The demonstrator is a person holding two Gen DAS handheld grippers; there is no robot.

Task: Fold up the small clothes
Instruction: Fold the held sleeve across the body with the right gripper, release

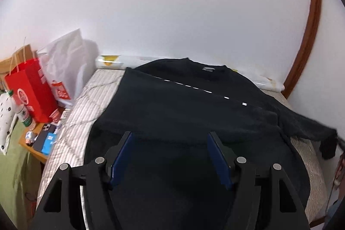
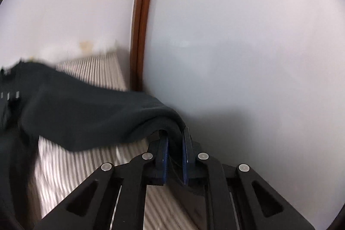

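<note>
A black long-sleeved sweater (image 1: 183,105) lies spread on a striped mattress (image 1: 86,100), collar toward the wall, its left side folded inward. My left gripper (image 1: 170,135) is open and empty just above the sweater's lower part. My right gripper (image 2: 174,133) is shut on the cuff end of the sweater's right sleeve (image 2: 97,115) and holds it lifted off the mattress (image 2: 71,169) near the white wall. In the left wrist view that sleeve (image 1: 312,126) stretches out past the bed's right edge.
A red paper bag (image 1: 32,89), a white plastic bag (image 1: 66,61) and small items on a wooden side table (image 1: 38,139) stand left of the bed. A white wall (image 1: 172,3) runs behind the bed, with a brown door frame (image 2: 141,21) at the right.
</note>
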